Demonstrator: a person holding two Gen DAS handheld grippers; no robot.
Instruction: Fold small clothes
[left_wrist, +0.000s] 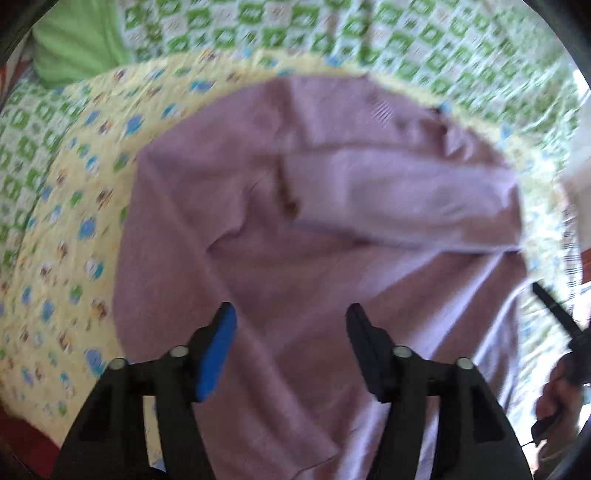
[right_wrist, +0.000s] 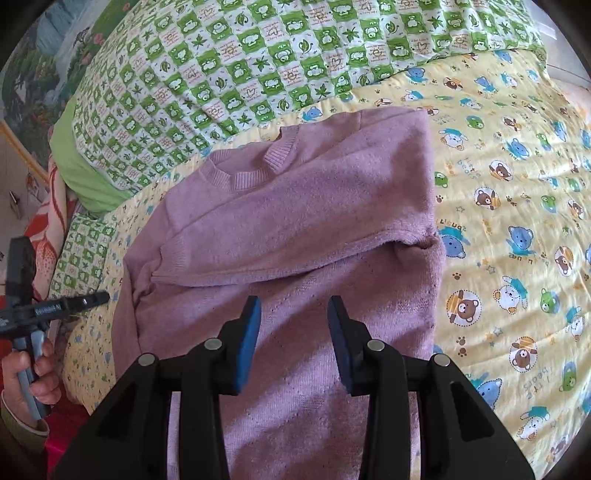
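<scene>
my left tongs (left_wrist: 290, 317): jaws apart, empty, aimed steeply down above the sweater (left_wrist: 295, 206) | my right tongs (right_wrist: 293, 310): partly open, gripping nothing, angled down over its lower half | sweater: sleeve folded across, flat on yellow bear blanket (right_wrist: 509, 206) on the bed

Home bedroom, looks like. Work surface is a bed: yellow bear-print sheet (right_wrist: 517, 229) with a green-and-white checked quilt (right_wrist: 258, 66) bunched behind it, green pillow (right_wrist: 74, 162) at the edge. Landscape picture (right_wrist: 40, 74) on the wall. Domestic setting, not a lab.
</scene>
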